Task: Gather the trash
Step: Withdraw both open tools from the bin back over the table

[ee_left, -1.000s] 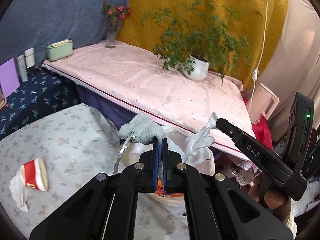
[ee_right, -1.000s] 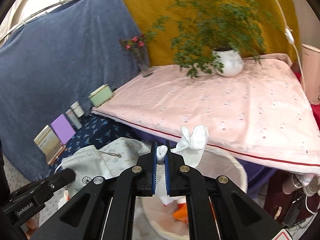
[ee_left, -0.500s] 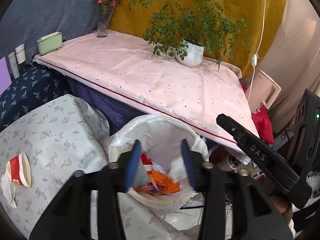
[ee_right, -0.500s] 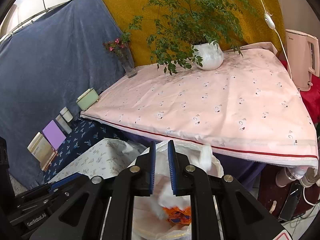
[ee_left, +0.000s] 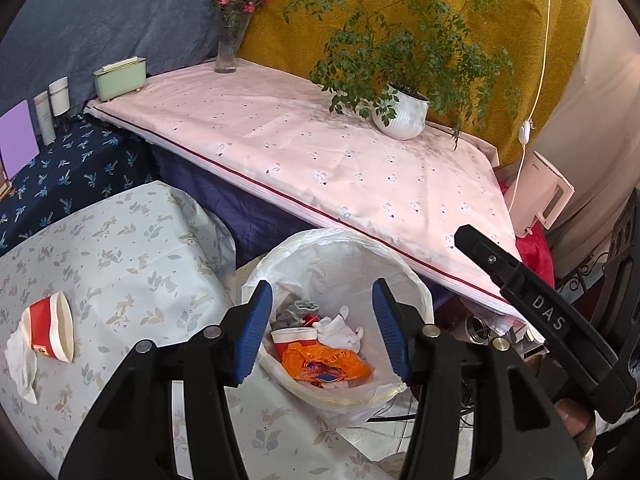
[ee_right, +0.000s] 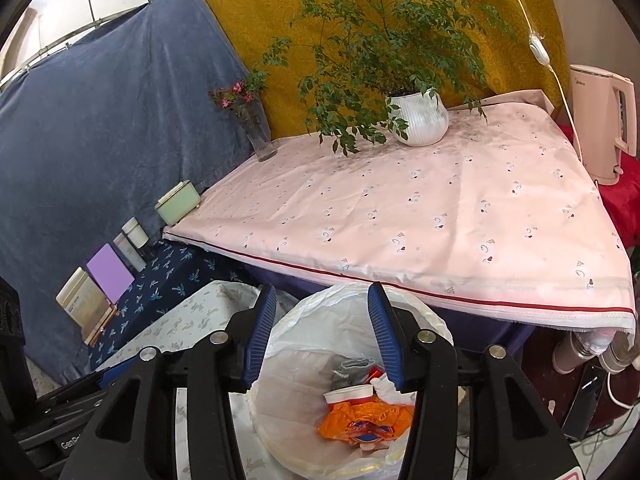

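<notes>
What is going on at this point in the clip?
A person holding a tool in each hand is clearing trash. The left tool and right tool hang over the lined trash bin; their jaws have just been opening and hold nothing. A white sock, a grey sock and an orange wrapper lie inside. A crushed red paper cup and a tissue wait on the floral tablecloth.
</notes>
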Demonstrator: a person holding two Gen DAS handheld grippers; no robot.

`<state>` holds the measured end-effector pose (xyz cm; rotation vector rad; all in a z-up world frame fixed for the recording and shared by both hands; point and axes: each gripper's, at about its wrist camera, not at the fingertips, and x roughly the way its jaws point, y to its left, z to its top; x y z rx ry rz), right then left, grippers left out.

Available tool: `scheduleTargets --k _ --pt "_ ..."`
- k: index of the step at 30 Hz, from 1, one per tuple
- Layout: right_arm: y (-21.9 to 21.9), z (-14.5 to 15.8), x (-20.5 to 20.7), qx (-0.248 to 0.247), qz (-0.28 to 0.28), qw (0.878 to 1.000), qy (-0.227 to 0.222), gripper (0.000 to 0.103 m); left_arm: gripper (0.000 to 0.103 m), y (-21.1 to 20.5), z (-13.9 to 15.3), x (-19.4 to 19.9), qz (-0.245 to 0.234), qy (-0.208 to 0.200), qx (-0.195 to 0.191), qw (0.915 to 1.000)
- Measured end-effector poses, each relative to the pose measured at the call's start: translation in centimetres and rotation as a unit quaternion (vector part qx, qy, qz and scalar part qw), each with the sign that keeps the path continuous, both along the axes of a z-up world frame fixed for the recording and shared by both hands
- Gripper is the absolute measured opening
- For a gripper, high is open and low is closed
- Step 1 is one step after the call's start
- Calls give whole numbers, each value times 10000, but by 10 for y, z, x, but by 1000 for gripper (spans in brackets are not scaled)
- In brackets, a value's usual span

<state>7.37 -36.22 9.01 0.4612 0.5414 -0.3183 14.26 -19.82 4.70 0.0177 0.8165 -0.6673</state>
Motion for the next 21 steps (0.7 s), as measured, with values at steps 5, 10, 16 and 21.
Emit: scheduleTargets --k 5,10,16,21 --pt "13 5 1 -77 67 9999 -14 55 51 15 1 2 133 -17 -43 9999" --pt "30 7 5 -151 206 9997 2 60 56 33 2 5 355 -52 -104 9993" --pt "57 8 13 -305 414 9987 67 66 67 62 3 9 673 -115 -126 9976" --pt "83 8 20 -398 601 9973 119 71 68 88 2 13 922 -108 -146 9956"
